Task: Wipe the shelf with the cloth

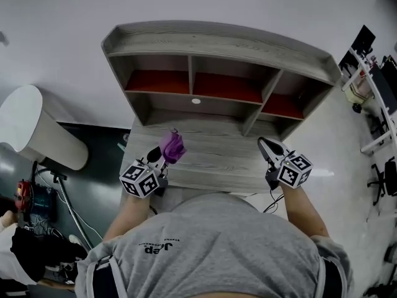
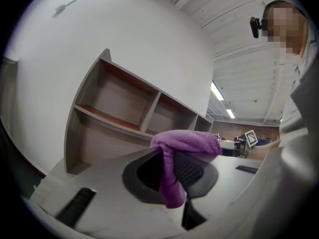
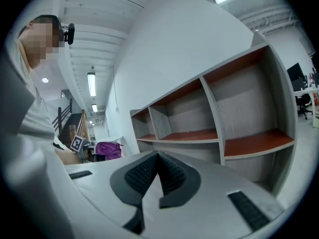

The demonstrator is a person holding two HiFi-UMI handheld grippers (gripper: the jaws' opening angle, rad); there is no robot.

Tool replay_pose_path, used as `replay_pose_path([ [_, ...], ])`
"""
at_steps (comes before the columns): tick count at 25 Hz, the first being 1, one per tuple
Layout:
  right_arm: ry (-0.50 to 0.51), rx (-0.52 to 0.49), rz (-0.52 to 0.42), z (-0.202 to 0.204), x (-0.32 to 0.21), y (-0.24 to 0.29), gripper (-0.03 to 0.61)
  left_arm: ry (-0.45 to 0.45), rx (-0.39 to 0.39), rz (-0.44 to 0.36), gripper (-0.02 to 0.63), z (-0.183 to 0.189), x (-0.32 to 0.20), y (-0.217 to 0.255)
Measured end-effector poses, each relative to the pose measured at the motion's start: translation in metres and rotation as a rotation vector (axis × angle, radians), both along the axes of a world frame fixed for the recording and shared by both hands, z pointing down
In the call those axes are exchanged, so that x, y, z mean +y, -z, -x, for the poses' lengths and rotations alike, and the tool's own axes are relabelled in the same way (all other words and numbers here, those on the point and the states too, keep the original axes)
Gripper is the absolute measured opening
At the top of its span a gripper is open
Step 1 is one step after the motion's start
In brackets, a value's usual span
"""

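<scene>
A grey wooden shelf unit [image 1: 217, 45] with red-floored compartments stands on the desk against the white wall. My left gripper [image 1: 162, 156] is shut on a purple cloth [image 1: 172, 146], held above the desk's left part, short of the shelf. In the left gripper view the cloth [image 2: 182, 148] bulges over the jaws and hangs between them, with the shelf [image 2: 124, 108] behind. My right gripper [image 1: 269, 149] hovers over the desk's right side, jaws shut on nothing. In the right gripper view its gripper [image 3: 158, 176] faces the shelf compartments [image 3: 219, 123]; the cloth [image 3: 108, 150] shows far left.
The wooden desk top [image 1: 217, 160] lies under both grippers, with a round hole [image 1: 196, 101] in the shelf's back panel. A white cylinder [image 1: 37, 129] stands left of the desk above a dark floor with cables. Office chairs and tables [image 1: 378, 104] fill the right side.
</scene>
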State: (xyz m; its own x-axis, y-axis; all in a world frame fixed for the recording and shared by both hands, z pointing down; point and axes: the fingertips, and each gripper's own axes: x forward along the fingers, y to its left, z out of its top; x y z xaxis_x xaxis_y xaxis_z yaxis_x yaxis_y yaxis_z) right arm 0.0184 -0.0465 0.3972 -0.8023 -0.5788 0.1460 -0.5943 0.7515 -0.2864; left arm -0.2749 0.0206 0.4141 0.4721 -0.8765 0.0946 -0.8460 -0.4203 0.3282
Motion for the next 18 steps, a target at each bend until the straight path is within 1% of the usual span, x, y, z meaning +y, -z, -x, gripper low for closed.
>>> replay_pose_path([
  [3,0.01,-0.003,-0.01,-0.009,-0.002,0.001,0.008,-0.006,-0.023,-0.008,0.058,-0.012,-0.001,0.007],
  [8,0.019,0.021,-0.039,-0.017,-0.005,0.003,0.008,-0.016,-0.027,-0.04,0.058,-0.027,-0.007,0.02],
  [12,0.028,0.027,-0.047,-0.013,-0.003,0.005,0.008,-0.013,-0.027,-0.026,0.058,-0.026,-0.003,0.018],
  [18,0.026,0.033,-0.055,-0.013,-0.001,0.007,0.008,-0.018,-0.034,-0.027,0.058,-0.025,0.002,0.018],
])
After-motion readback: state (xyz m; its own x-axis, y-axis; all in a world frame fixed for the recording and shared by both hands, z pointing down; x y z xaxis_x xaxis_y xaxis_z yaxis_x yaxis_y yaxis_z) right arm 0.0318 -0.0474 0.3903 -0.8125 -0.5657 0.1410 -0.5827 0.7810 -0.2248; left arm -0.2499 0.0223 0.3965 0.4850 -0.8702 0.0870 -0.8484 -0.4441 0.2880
